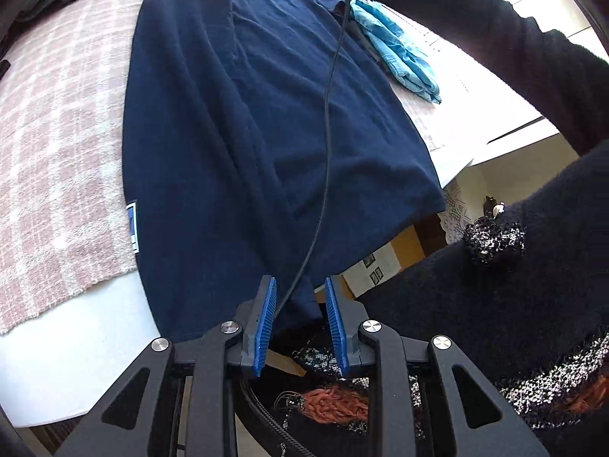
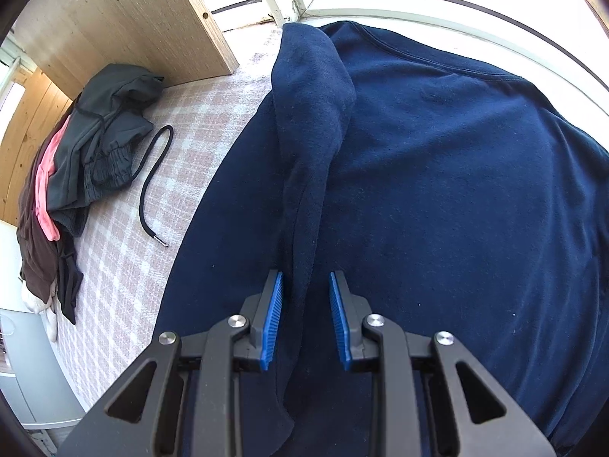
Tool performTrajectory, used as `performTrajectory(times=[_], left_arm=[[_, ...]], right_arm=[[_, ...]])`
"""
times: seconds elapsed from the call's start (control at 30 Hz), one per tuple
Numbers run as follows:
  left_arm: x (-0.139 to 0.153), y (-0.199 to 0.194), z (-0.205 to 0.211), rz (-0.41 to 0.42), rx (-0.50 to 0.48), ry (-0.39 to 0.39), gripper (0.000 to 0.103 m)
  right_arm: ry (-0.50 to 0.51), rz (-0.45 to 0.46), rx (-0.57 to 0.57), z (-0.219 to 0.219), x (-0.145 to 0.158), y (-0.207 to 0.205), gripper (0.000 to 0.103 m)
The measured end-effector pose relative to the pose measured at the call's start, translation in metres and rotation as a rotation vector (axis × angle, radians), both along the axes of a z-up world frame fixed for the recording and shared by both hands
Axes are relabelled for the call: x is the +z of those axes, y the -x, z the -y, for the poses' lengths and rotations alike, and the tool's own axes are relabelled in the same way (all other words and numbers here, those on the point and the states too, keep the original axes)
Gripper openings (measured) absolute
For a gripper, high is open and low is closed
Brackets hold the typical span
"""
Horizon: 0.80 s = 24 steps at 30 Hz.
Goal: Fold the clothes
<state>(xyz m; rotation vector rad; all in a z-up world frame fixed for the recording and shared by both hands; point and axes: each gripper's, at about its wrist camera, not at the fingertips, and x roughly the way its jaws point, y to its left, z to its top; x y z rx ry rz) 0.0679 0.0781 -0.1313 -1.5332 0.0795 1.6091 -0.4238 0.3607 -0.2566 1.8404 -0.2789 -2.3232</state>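
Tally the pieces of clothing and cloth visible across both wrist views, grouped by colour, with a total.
Navy blue: 1, the shirt spread on the checked blanket
Light blue: 1, a crumpled cloth
Dark grey: 1, the drawstring garment
Pink: 1, a piece in the pile
Brown: 1, a piece in the pile
Total: 5; the pile may hide more.

A pink-and-white checked cloth (image 2: 125,266) covers the white desk (image 1: 76,373). A loose black drawstring (image 2: 150,186) lies on the cloth near a wooden panel (image 2: 125,19). A thin black cable (image 1: 327,144) hangs in the left wrist view. White window frames (image 2: 418,3) stand behind.
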Motion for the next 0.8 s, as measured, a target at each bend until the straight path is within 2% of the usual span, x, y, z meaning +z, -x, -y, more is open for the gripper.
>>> performTrajectory(times=[0.07,0.13,0.2,0.23,0.27,0.3,0.37,0.43,0.5,0.63,0.8], left_arm=[[-0.002,-0.002,-0.009,0.068,0.012,-0.051,0.027],[0.006,-0.003,-0.014,0.125,0.017,-0.115,0.027],[0.043,-0.004,0.001,0.053,0.026,-0.162,0.027],[0.062,-0.004,0.009,0.013,0.031,-0.184,0.028],[0.077,0.0,0.02,-0.022,0.051,-0.184,0.031],[0.088,0.005,0.032,-0.056,0.075,-0.169,0.035],[0.091,0.017,0.041,-0.136,0.114,-0.066,0.036],[0.076,0.031,0.037,-0.176,0.126,0.033,0.036],[0.053,0.047,0.036,-0.177,0.124,0.085,0.036],[0.007,0.06,0.019,-0.107,0.066,0.104,0.036],[-0.015,0.068,0.015,-0.045,0.034,0.076,0.036]], right_arm=[[-0.019,0.015,0.001,-0.002,0.004,-0.002,0.025],[-0.068,-0.003,0.017,-0.006,0.024,-0.006,0.025],[-0.094,-0.066,0.045,-0.012,0.056,-0.009,0.027],[-0.093,-0.097,0.055,-0.014,0.07,-0.006,0.031],[-0.093,-0.129,0.065,-0.017,0.084,-0.004,0.042],[-0.094,-0.16,0.074,-0.018,0.097,0.0,0.05],[-0.117,-0.225,0.078,-0.02,0.112,0.014,0.051],[-0.1,-0.232,0.079,-0.018,0.106,0.036,0.051],[-0.064,-0.212,0.083,-0.015,0.093,0.062,0.051],[-0.126,-0.168,0.108,-0.002,0.057,0.1,0.051],[-0.032,-0.175,0.103,-0.003,0.04,0.128,0.051]])
